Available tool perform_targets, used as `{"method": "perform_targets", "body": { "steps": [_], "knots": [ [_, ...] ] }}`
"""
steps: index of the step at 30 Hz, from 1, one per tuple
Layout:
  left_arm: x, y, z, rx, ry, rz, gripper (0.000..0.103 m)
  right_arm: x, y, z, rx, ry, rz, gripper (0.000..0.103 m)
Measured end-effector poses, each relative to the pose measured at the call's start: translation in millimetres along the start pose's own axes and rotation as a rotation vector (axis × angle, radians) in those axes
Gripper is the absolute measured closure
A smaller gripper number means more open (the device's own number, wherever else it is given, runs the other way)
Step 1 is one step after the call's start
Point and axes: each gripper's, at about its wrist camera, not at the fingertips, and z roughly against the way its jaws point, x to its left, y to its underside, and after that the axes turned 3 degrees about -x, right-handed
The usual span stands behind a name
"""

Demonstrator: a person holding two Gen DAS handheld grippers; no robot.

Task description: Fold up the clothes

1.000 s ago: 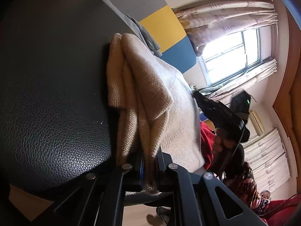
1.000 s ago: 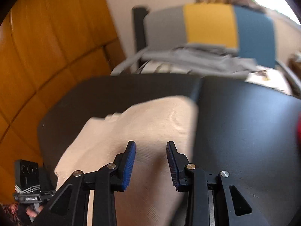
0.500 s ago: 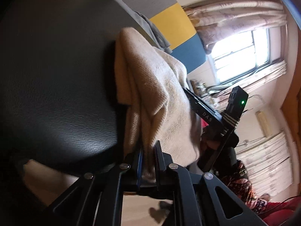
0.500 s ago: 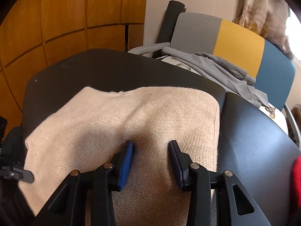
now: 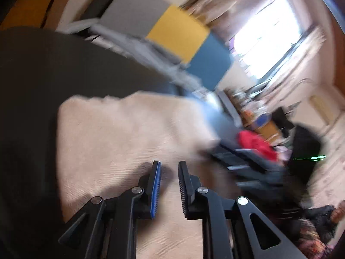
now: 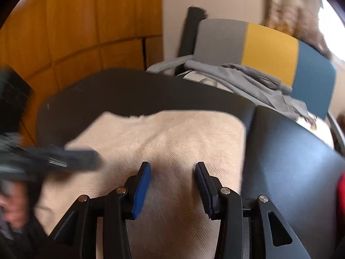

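A beige knitted garment (image 5: 129,133) lies flat and folded on a black leather top (image 5: 64,69). My left gripper (image 5: 169,163) hovers over the near part of it, jaws opening by a narrow gap with nothing between them; the picture is blurred by motion. In the right wrist view the same garment (image 6: 172,133) fills the middle of the black top (image 6: 291,151). My right gripper (image 6: 172,165) stands open just above the fabric, gripping nothing. The left gripper shows as a dark blur (image 6: 71,157) over the garment's left edge.
Behind the black top stands a chair with a grey, yellow and blue back (image 6: 269,49), with a grey garment (image 6: 248,79) heaped on its seat. Orange wooden panels (image 6: 75,32) line the left wall. A red cloth (image 5: 256,142) lies at the right, and a bright window (image 5: 269,32) is beyond.
My left gripper let go of the bunched beige edge, rose and swung round; the garment now lies flat. The right gripper shifted slightly over the fabric and stayed open.
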Motion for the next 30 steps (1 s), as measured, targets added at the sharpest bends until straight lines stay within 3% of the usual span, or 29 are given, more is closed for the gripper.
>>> {"method": "perform_targets", "body": {
  "steps": [1,2,5,9,12,15,17,20,23,26,30],
  "knots": [
    [4.7,2.1,-2.3,0.006,-0.009,0.007,0.092,-9.1,0.6,9.5,-0.014,-0.003,-0.048,0.065],
    [7.2,4.5,-0.7,0.001,-0.001,0.007,0.092,-16.3,2.1,16.3,-0.017,0.002,-0.081,0.075],
    [11.2,10.6,3.5,-0.006,-0.014,-0.039,0.092,-26.0,6.4,20.9,0.008,-0.013,-0.113,0.083],
    [14.1,11.1,9.2,-0.005,-0.020,-0.084,0.092,-10.2,5.0,6.9,0.024,-0.030,-0.058,0.084],
    [18.5,15.5,9.2,-0.016,-0.022,-0.120,0.095,7.5,8.9,-13.9,0.104,-0.029,0.016,0.081],
    [22.5,20.5,12.6,-0.035,-0.020,-0.163,0.099,16.7,15.4,-25.1,0.130,-0.002,0.101,0.082],
    [26.2,19.0,15.0,-0.034,-0.003,-0.130,0.099,1.8,16.1,-27.0,0.113,-0.045,0.004,0.083],
    [20.0,16.8,23.5,-0.046,-0.012,-0.114,0.099,-5.8,17.2,-17.5,0.080,-0.064,-0.038,0.084],
    [-0.5,14.6,43.4,-0.114,0.009,-0.136,0.097,-4.2,12.1,-2.6,0.041,-0.049,-0.030,0.082],
    [-32.4,8.7,54.1,-0.176,0.083,-0.215,0.091,-8.3,-3.5,14.2,-0.030,-0.059,-0.053,0.082],
    [-67.8,7.5,19.0,-0.060,0.044,-0.355,0.089,-12.2,-24.0,-4.0,0.036,-0.023,-0.030,0.083]
  ]
}}
